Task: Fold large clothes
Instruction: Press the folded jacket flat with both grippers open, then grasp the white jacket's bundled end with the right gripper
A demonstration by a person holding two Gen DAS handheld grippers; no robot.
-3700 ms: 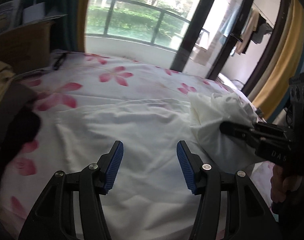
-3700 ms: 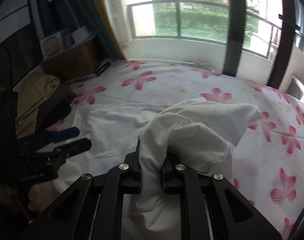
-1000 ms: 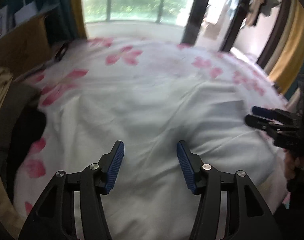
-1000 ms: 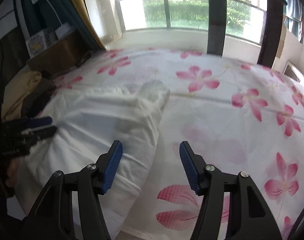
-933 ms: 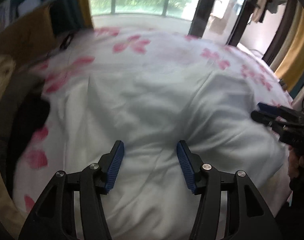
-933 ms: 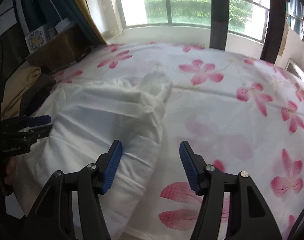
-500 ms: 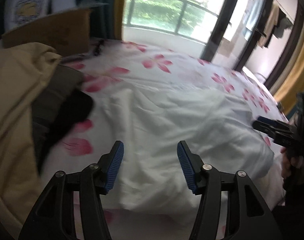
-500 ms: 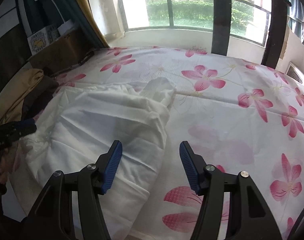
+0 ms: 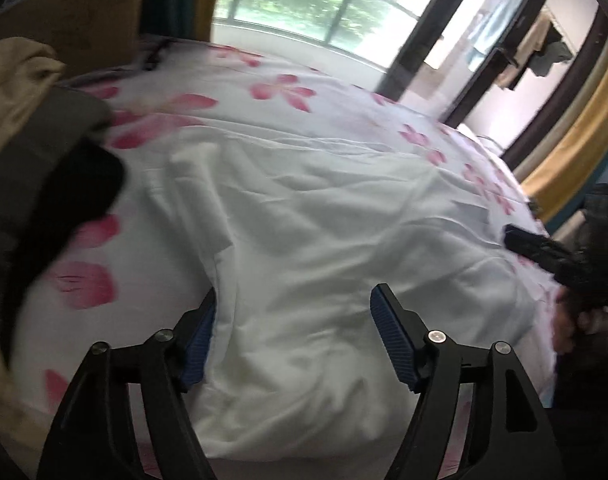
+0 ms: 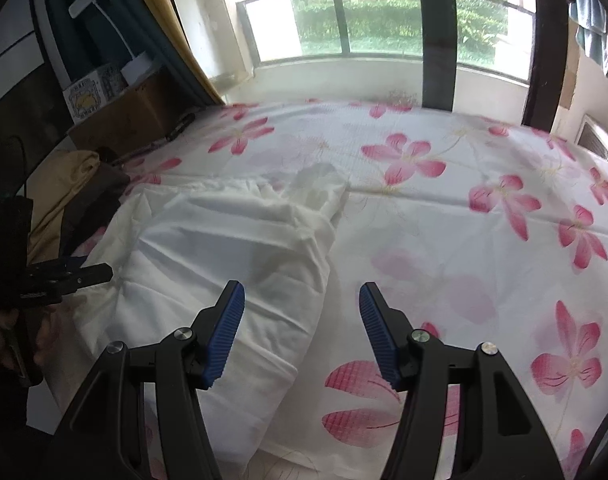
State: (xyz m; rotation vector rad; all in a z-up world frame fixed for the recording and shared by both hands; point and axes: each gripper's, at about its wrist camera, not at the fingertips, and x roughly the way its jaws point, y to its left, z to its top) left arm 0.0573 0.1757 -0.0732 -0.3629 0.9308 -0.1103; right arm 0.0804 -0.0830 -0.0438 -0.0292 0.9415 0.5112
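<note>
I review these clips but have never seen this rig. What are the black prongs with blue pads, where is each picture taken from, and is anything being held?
A person holds a two-finger gripper in each hand; each has a camera looking along its fingers. One picture is from the left gripper, whose jaws have just been opening and now straddle loose cloth without pinching it. The other is from the right gripper, open and empty. Each view shows the other gripper at its edge. A white garment lies crumpled on a flowered bed sheet, with a pile of other clothes at one side. Nothing is held.
</note>
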